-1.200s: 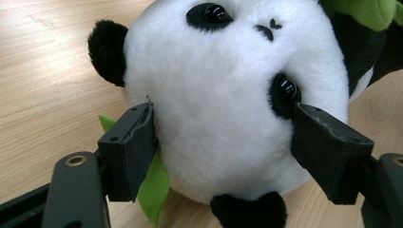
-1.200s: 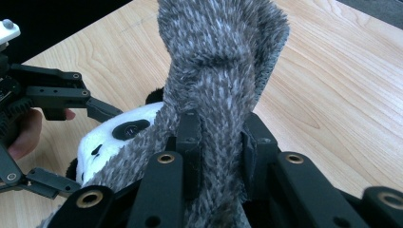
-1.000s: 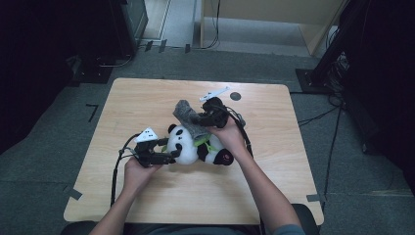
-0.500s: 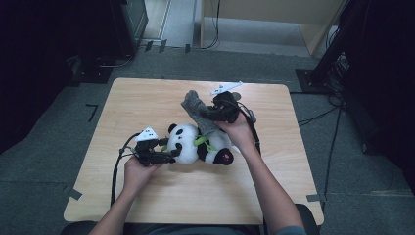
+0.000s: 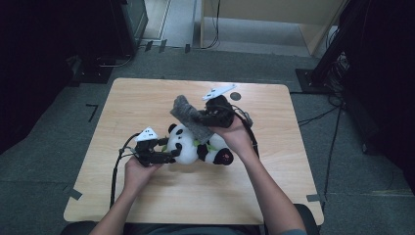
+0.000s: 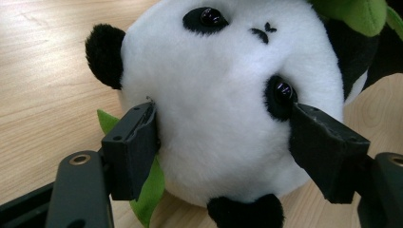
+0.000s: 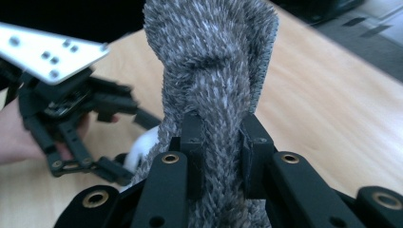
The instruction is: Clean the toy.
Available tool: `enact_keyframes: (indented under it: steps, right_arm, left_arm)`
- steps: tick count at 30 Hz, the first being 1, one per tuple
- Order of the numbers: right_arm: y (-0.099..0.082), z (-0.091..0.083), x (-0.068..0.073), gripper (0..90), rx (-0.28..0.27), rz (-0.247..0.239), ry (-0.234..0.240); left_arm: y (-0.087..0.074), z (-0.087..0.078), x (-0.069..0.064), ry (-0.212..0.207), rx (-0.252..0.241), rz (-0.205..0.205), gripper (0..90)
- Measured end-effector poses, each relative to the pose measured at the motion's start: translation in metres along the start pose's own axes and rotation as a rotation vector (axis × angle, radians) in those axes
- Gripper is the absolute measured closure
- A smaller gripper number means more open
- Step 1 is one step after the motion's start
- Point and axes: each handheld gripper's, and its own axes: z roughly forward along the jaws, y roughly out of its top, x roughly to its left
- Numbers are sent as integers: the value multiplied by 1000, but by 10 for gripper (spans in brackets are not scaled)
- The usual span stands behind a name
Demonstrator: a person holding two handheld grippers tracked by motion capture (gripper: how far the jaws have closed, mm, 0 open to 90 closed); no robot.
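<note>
So my left jaws (image 6: 223,142) are clamped on the plush panda (image 5: 195,147)'s head, pinning it mid-bench (image 5: 147,103). My right jaws (image 7: 221,142) are pinching the grey fuzzy scarf (image 5: 191,117), lifted just above it. Next, I reckon: drape it round the neck without yanking the panda.

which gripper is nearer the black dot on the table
Right. The right gripper, clamping the grey sock, is just beside the black dot; the left gripper grips the panda, farther away.
</note>
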Motion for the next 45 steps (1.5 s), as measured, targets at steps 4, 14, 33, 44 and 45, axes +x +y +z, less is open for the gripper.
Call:
enact_keyframes:
  steps: [4,14,33,44,45]
  right_arm:
    - [-3,22,10,759,60,-16,33]
    - [-9,36,7,752,99,-1,41]
    - [-11,10,-18,758,47,59,-6]
    - [-1,20,21,757,61,-39,43]
    - [-1,23,23,757,70,-42,47]
  left_arm:
    - [0,0,0,1,1,-2,255]
    - [0,1,0,9,0,10,250]
    - [0,1,1,3,-3,4,248]
    - [0,0,1,2,-2,-4,245]
    - [0,0,1,2,-2,-4,245]
